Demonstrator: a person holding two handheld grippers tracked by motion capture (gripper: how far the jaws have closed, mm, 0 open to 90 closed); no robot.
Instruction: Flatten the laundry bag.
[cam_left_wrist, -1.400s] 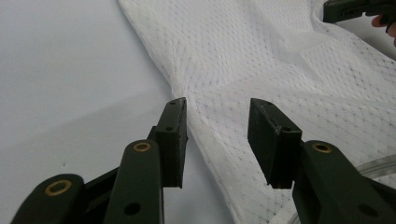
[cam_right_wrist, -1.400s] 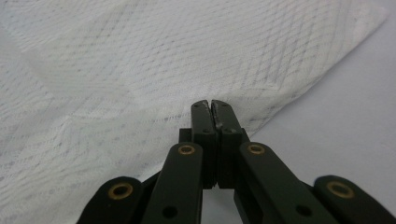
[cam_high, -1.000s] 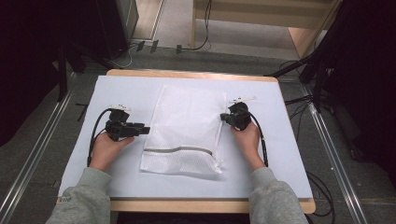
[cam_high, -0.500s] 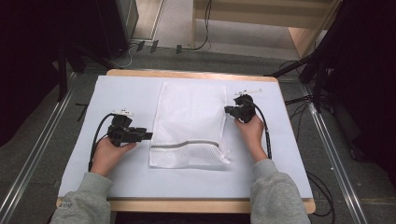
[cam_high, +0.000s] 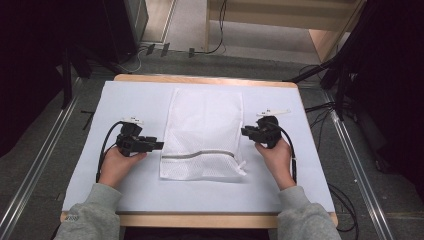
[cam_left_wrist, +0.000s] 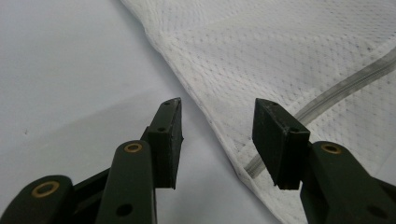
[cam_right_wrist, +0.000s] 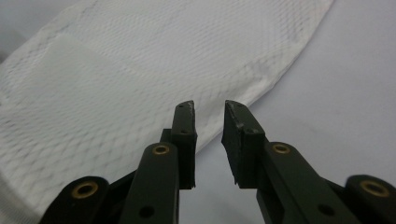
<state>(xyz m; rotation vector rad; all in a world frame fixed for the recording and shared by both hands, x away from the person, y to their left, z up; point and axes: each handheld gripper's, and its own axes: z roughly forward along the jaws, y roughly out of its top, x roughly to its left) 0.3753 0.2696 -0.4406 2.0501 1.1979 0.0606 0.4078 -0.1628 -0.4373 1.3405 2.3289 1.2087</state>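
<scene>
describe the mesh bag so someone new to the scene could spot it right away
On the pale blue table top, look midway between the two hand-held grippers. The white mesh bag lies flat there, a tall rectangle, marked by a grey zip line across its near end.

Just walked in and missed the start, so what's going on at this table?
A person is laying a white mesh laundry bag flat on the table with two handheld grippers. The left gripper and right gripper sit at the bag's two side edges, jaws just opening, with nothing gripped. The bag's zipper looks closed.
</scene>
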